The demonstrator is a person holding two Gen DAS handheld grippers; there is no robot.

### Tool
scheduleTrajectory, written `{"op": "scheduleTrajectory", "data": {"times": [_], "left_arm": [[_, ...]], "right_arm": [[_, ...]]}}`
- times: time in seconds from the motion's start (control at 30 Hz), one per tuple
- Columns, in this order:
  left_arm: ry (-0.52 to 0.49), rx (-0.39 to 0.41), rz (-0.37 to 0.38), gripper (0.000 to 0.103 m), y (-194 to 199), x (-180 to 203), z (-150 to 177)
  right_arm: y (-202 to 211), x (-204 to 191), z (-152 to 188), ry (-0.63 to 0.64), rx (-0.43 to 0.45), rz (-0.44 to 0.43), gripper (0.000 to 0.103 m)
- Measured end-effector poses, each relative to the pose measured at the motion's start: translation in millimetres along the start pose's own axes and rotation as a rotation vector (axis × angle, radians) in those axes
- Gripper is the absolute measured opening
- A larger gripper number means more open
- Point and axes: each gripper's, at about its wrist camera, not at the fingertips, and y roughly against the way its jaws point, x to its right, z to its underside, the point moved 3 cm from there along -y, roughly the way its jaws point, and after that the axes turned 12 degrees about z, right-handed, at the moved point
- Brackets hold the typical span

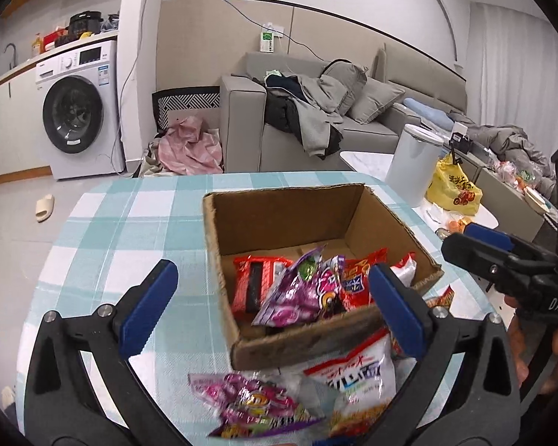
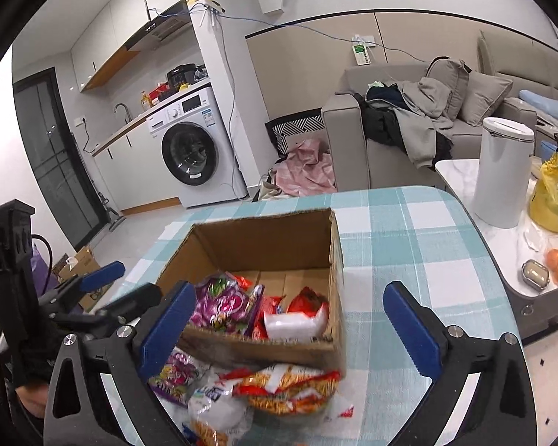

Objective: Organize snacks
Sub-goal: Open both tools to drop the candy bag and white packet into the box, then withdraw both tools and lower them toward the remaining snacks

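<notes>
An open cardboard box [image 1: 279,219] [image 2: 264,238] stands on the checked table and holds several snack packets, among them a purple one [image 1: 297,297] [image 2: 223,304] and red ones [image 1: 253,282]. More packets lie loose in front of the box: a purple one [image 1: 253,405] [image 2: 175,375], a white one [image 1: 357,375] and an orange-red one [image 2: 286,386]. My left gripper [image 1: 271,301] is open and empty above the box's near wall. My right gripper [image 2: 290,323] is open and empty over the box's near right corner; it shows at the right in the left wrist view [image 1: 476,245].
The table [image 1: 130,223] has a teal-white checked cloth. A white bin [image 2: 502,171], a yellow bag [image 2: 554,200] and oranges sit on the white side table at the right. A grey sofa with clothes [image 1: 316,111] and a washing machine [image 1: 78,111] stand behind.
</notes>
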Motion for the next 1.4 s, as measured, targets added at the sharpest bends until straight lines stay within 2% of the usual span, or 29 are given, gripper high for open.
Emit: {"op": "scheduleTrajectory", "data": {"times": [0.33,0.63,1.0,1.4], "left_arm": [[0.004,0.006,-0.019,0.102,46,-7,24],[0.018,-0.012,-0.034,0.102,61,-8,48],[0.061,-0.051,-0.039,0.102,51,-22,75],[0.07,-0.082,-0.043,0.102,38,-26,84]], "right_arm": [[22,1,26,0.017,-0.018,0.0,0.103],[30,8,49,0.047,-0.029,0.042,0.103],[21,17,66,0.061,-0.056,0.066,0.103],[5,9,74,0.092,-0.092,0.062,0.103]]}}
